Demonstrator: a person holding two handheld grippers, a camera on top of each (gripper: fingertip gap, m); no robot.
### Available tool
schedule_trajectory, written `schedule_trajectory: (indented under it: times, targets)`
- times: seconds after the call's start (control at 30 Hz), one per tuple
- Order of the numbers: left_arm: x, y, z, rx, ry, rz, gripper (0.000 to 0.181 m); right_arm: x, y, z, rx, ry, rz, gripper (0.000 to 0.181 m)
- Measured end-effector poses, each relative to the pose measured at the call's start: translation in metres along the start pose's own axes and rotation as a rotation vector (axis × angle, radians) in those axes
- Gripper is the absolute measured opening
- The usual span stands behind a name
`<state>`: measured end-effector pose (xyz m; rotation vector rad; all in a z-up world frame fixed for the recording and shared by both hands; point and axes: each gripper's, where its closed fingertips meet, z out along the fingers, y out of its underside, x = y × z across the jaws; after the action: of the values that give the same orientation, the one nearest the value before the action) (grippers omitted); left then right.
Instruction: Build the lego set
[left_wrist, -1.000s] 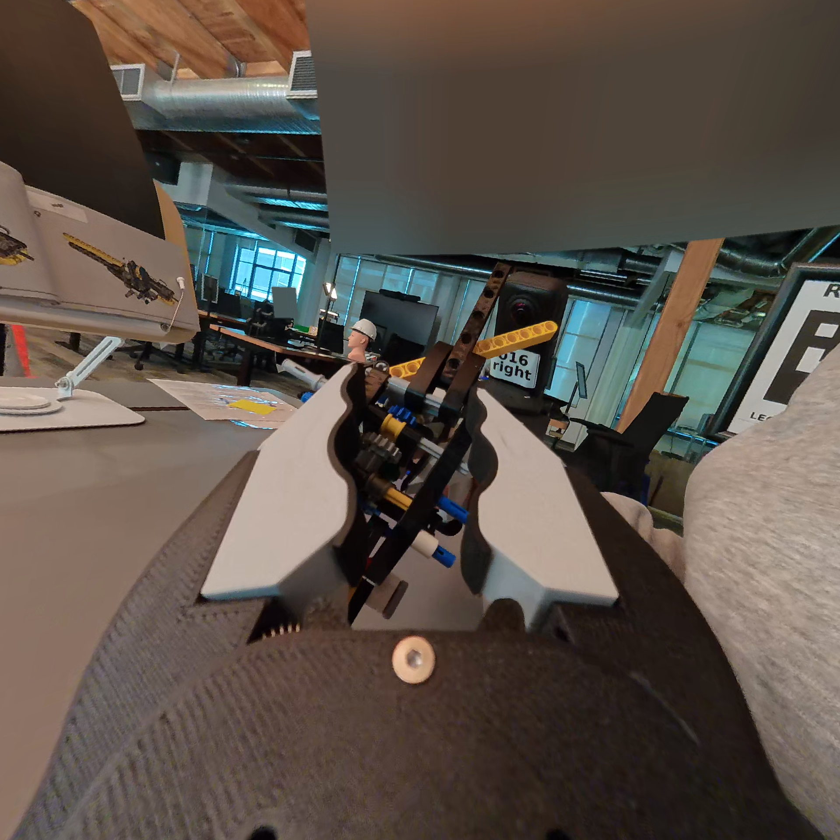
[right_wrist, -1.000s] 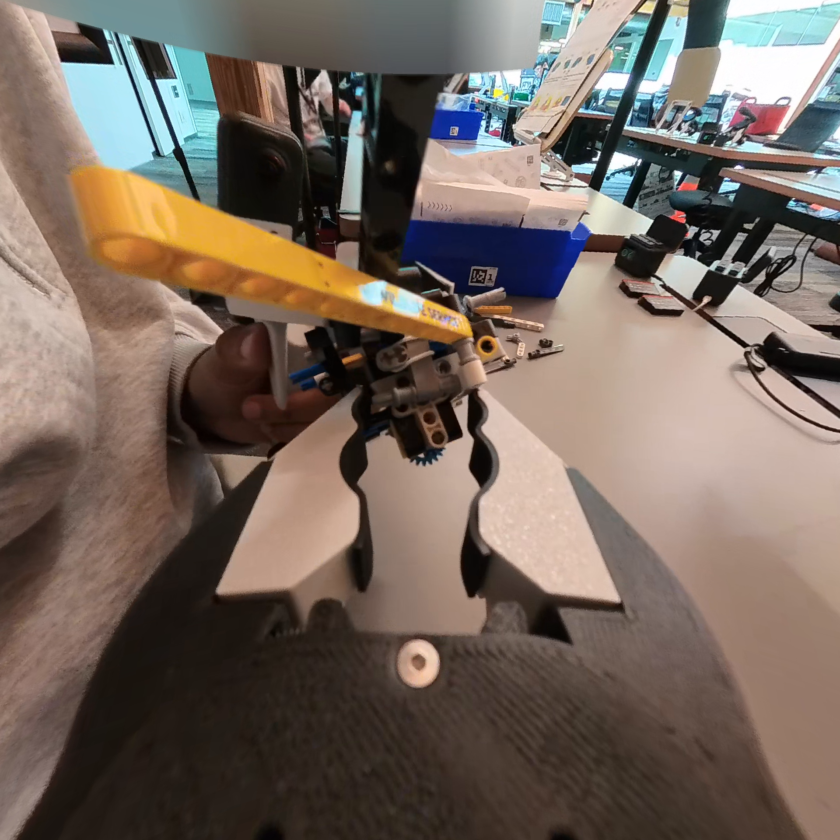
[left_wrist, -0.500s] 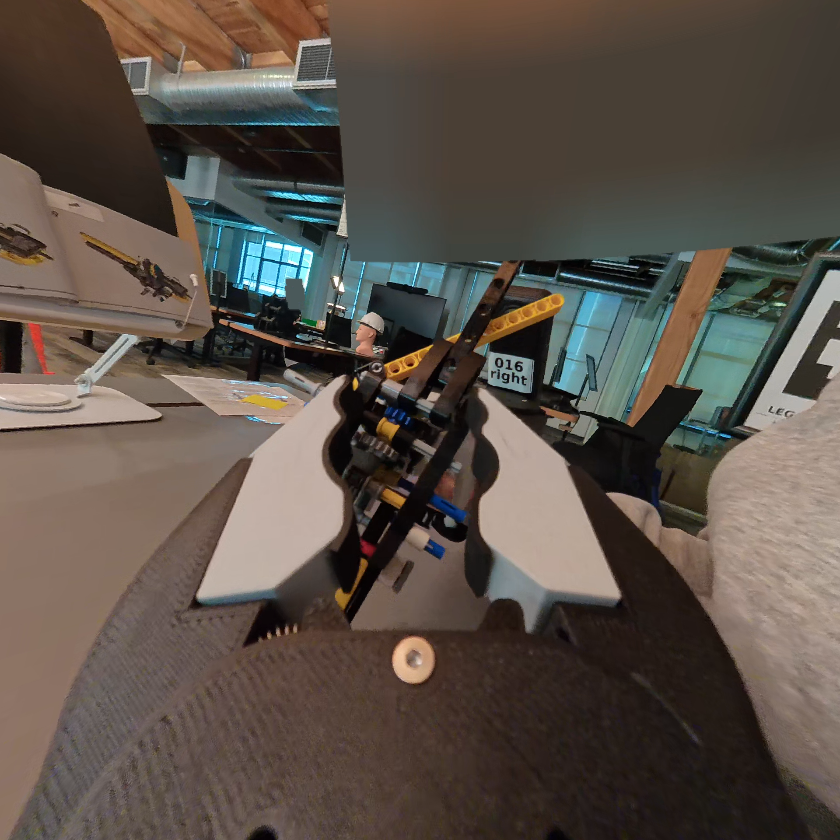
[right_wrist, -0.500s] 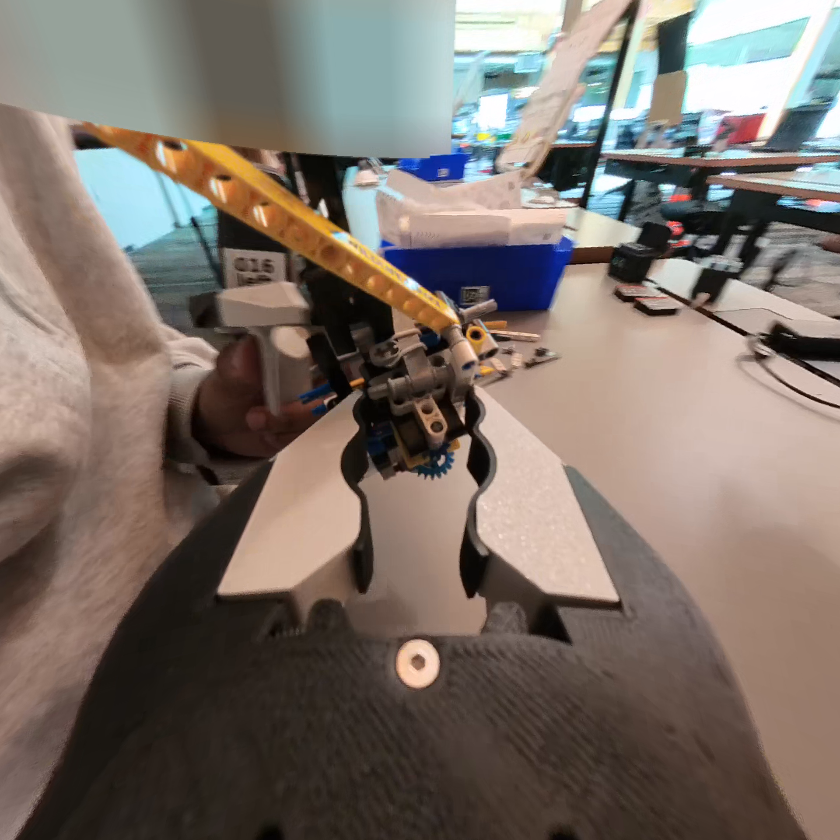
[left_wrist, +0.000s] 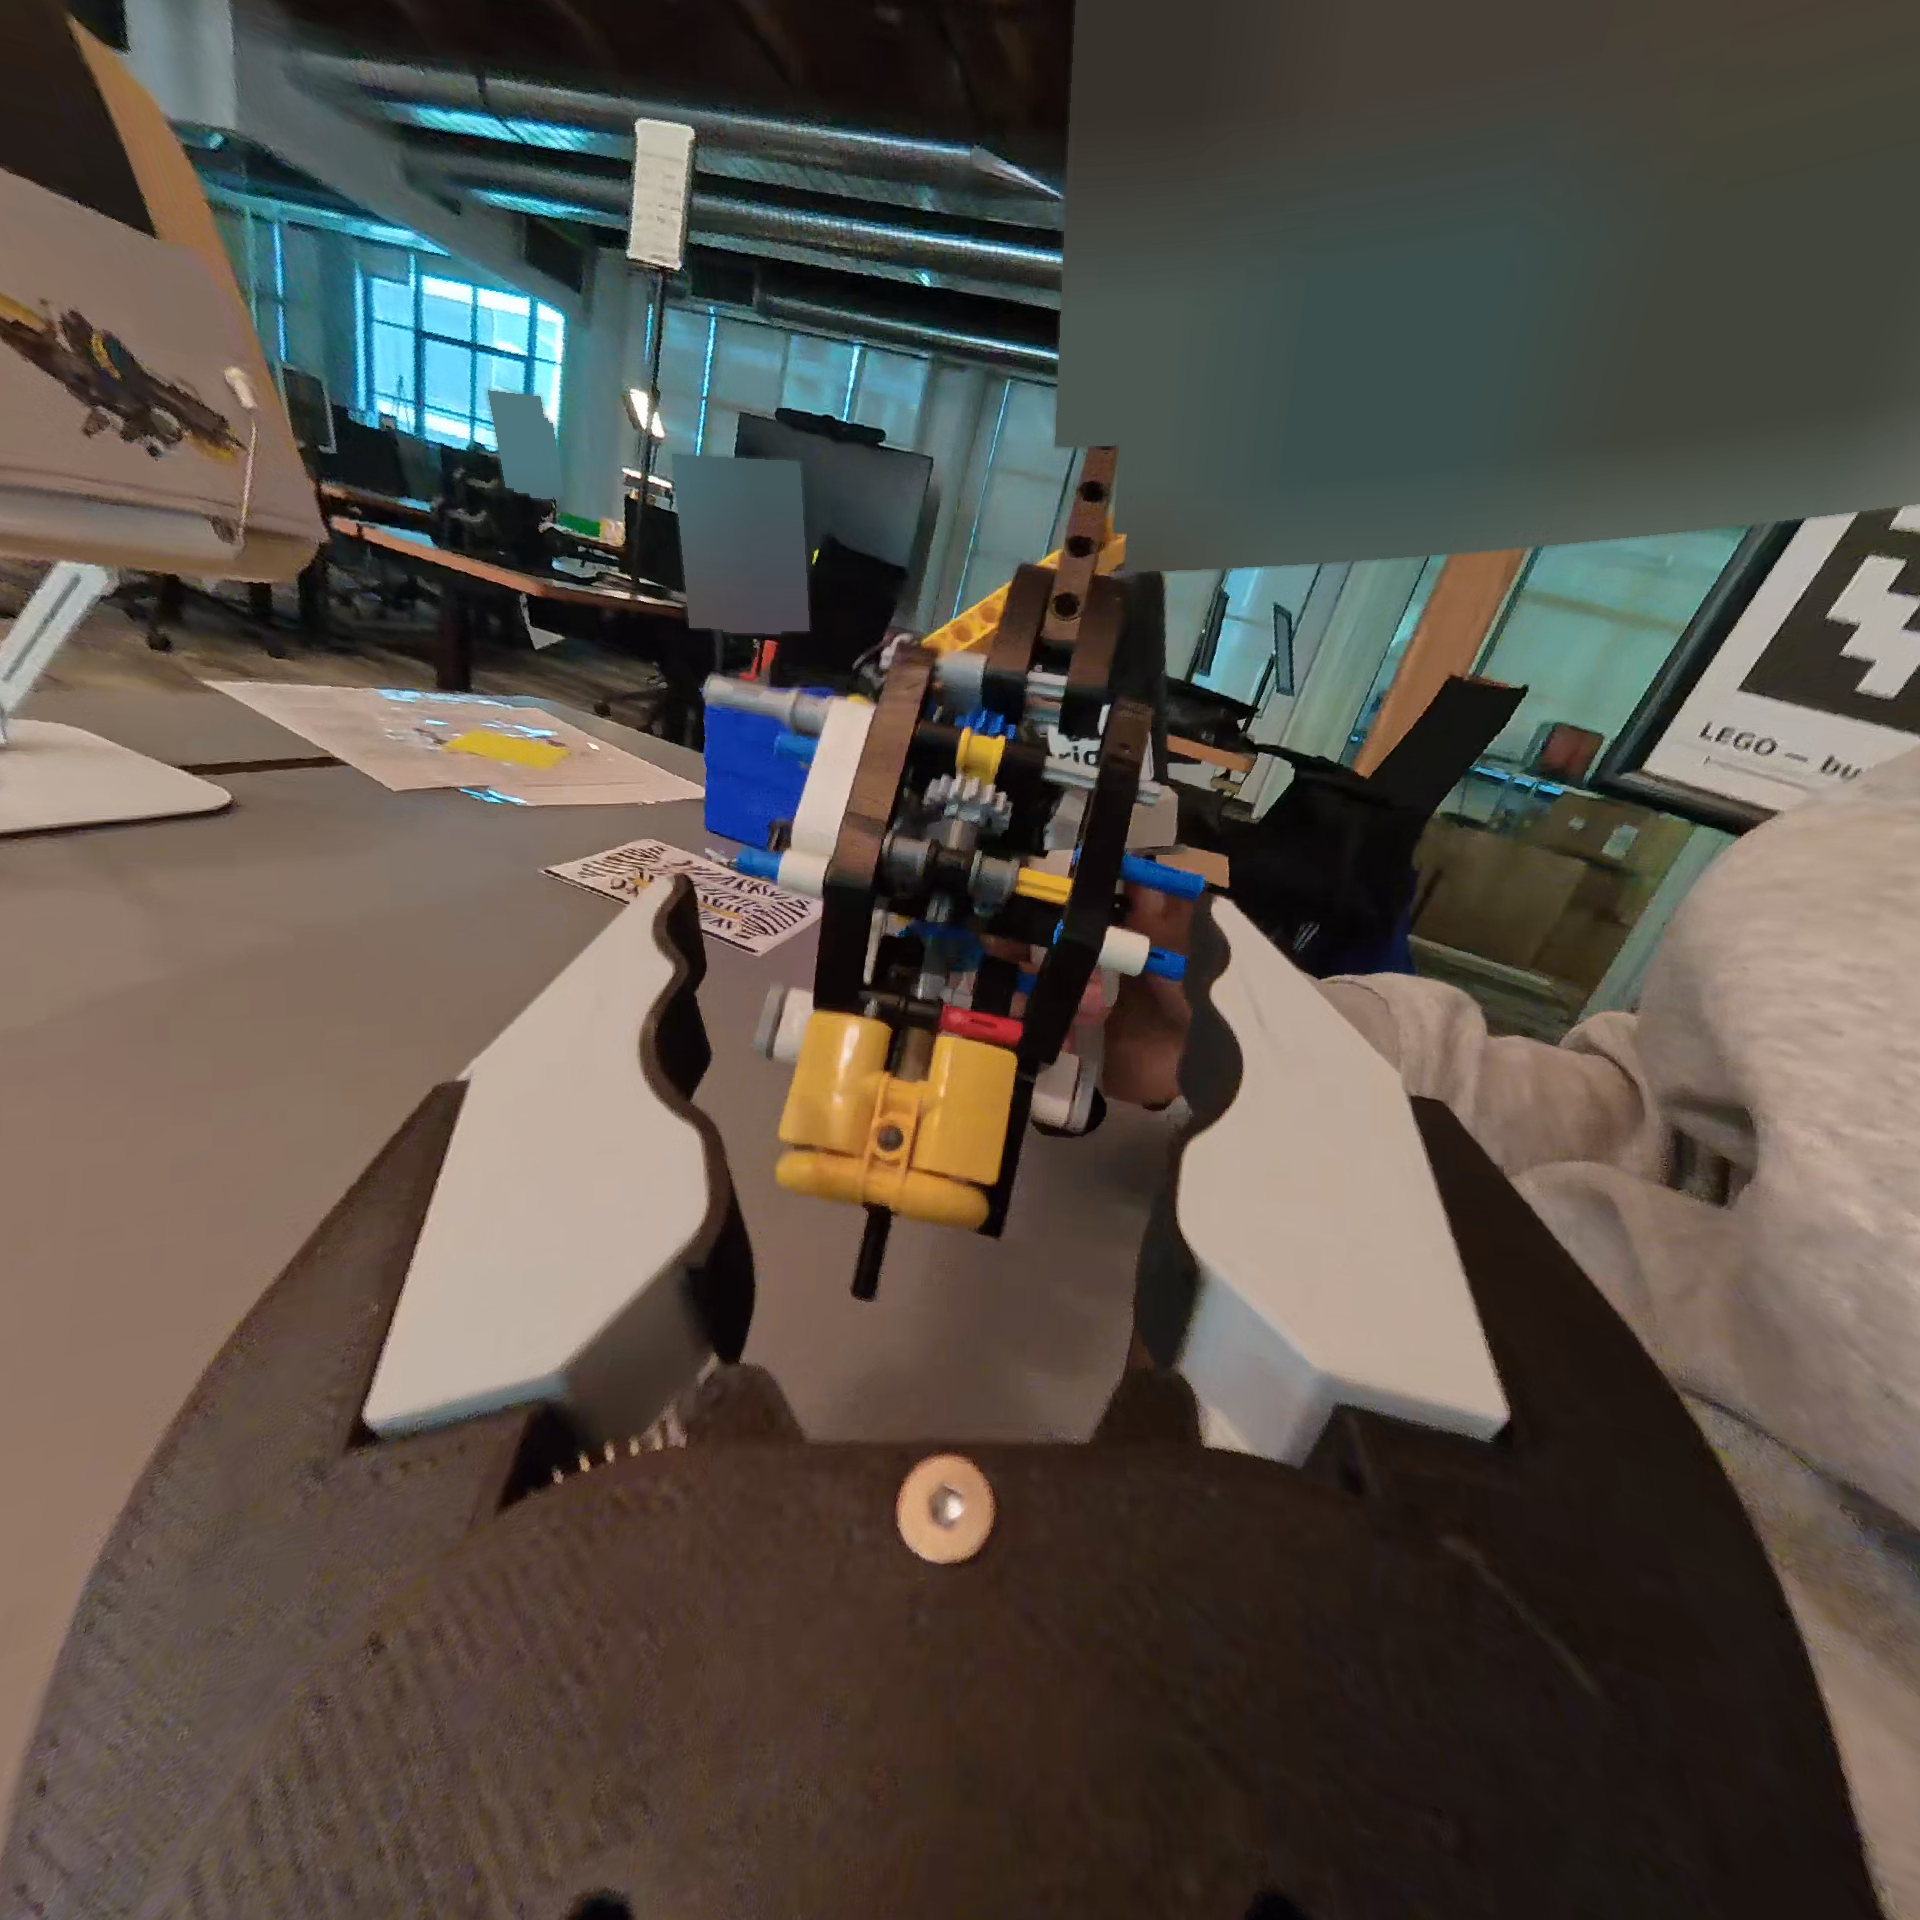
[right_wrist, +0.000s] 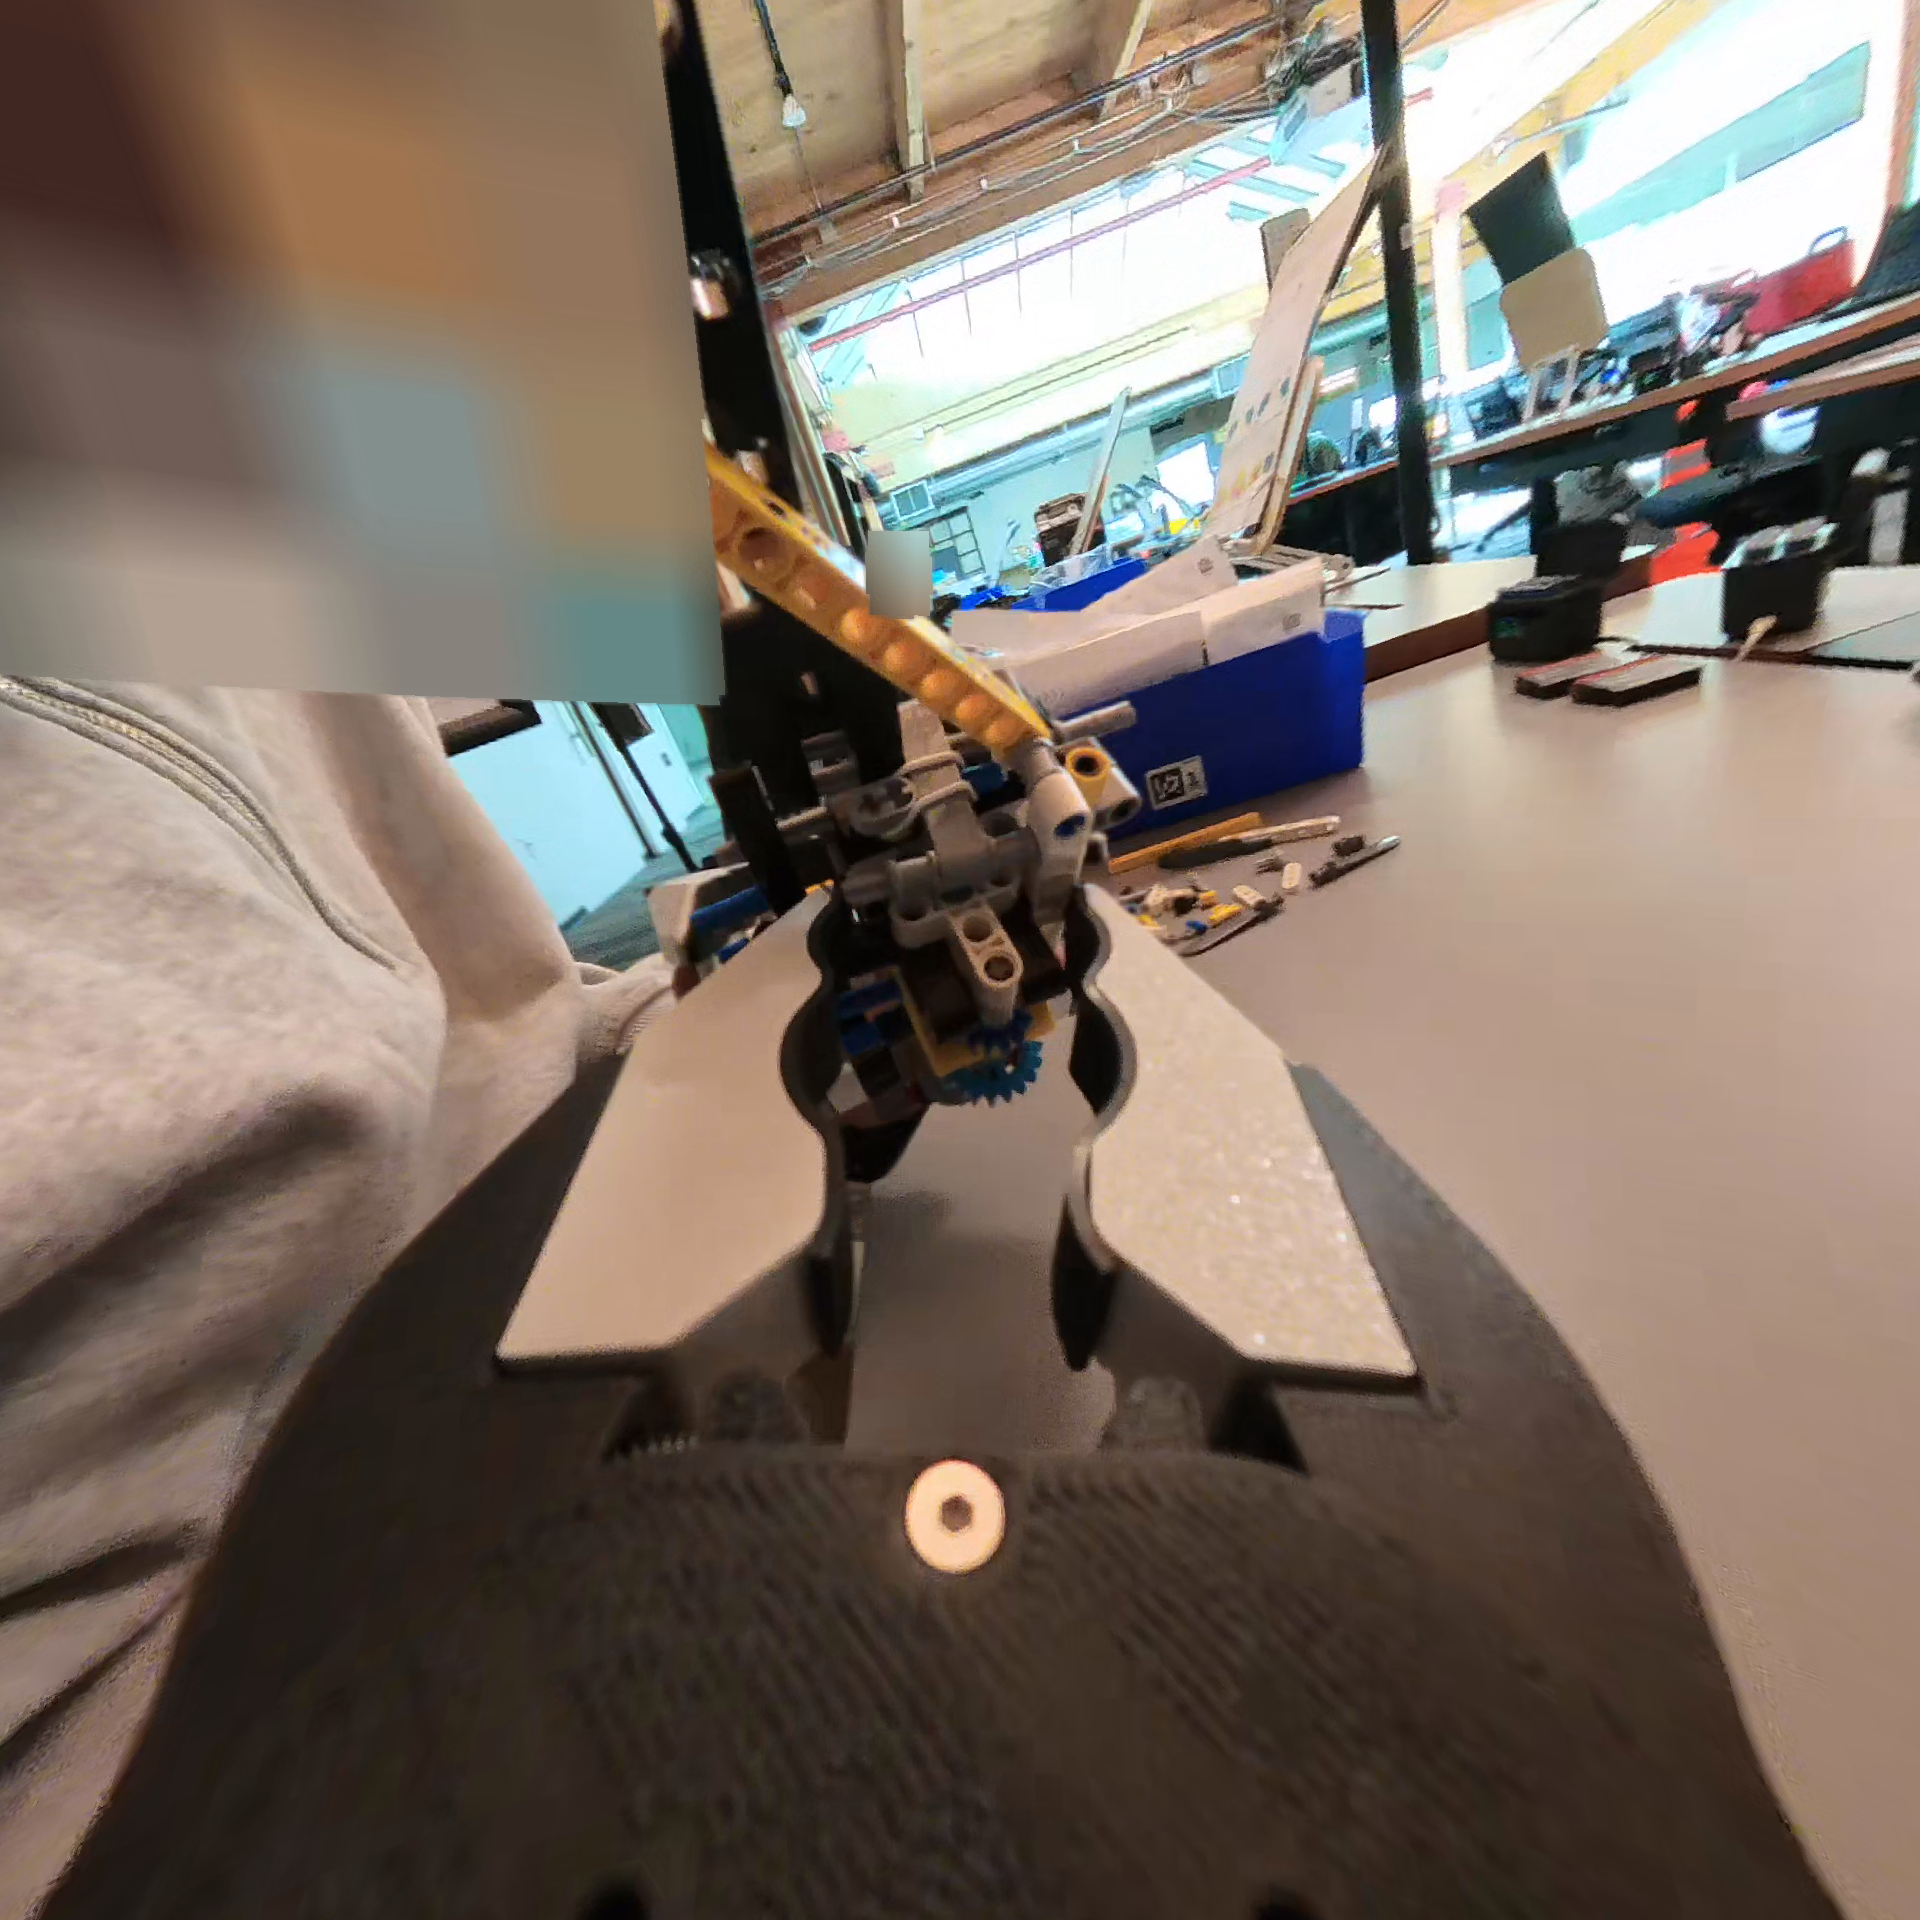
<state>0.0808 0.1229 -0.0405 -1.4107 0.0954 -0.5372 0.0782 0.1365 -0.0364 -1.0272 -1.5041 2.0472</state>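
Note:
The lego model (left_wrist: 935, 935) is a black-framed assembly with grey gears, blue pins, a yellow block at its near end and a long yellow beam (right_wrist: 883, 644). My right gripper (right_wrist: 956, 925) is shut on the lego model (right_wrist: 956, 935) and holds it above the grey table (right_wrist: 1558, 1039). My left gripper (left_wrist: 940, 914) is open wide. The model hangs between its fingers (left_wrist: 582, 1122) without touching them. One left finger (right_wrist: 675, 909) shows behind the model in the right wrist view. A hand (left_wrist: 1138, 1039) shows behind the model.
A blue bin (right_wrist: 1247, 717) with white packets stands at the back, with loose lego pieces (right_wrist: 1226, 894) in front of it. A sticker sheet (left_wrist: 707, 904), a paper sheet (left_wrist: 468, 738) and an instruction booklet on a stand (left_wrist: 125, 416) lie left. A grey sleeve (left_wrist: 1714, 1195) is at the right. The tips of both grippers are at nearly the same place.
My left gripper has opened and let go of the model, and has drawn back from it. My right gripper keeps its hold, and the yellow beam now points more steeply up.

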Motion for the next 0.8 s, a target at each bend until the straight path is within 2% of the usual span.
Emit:
schedule_trajectory:
  times: [0.2,0.43,0.6,0.7,0.8]
  targets:
    - [0.003,0.015,0.005,-0.09,-0.022,0.131,0.094,0.001,0.016,0.001,0.01,-0.023,0.082,0.04]
    - [-0.009,0.03,0.005,-0.192,-0.045,0.065,0.093,0.016,0.037,-0.002,-0.04,0.014,0.203,0.04]
    - [-0.023,0.047,-0.002,-0.322,-0.075,0.084,0.093,0.029,0.065,-0.005,-0.199,0.091,0.351,0.038]
    - [-0.03,0.061,-0.007,-0.412,-0.096,0.109,0.093,0.037,0.09,-0.014,-0.374,0.178,0.361,0.035]
    - [-0.035,0.072,-0.01,-0.473,-0.102,0.121,0.092,0.042,0.114,-0.032,-0.546,0.277,0.381,0.048]
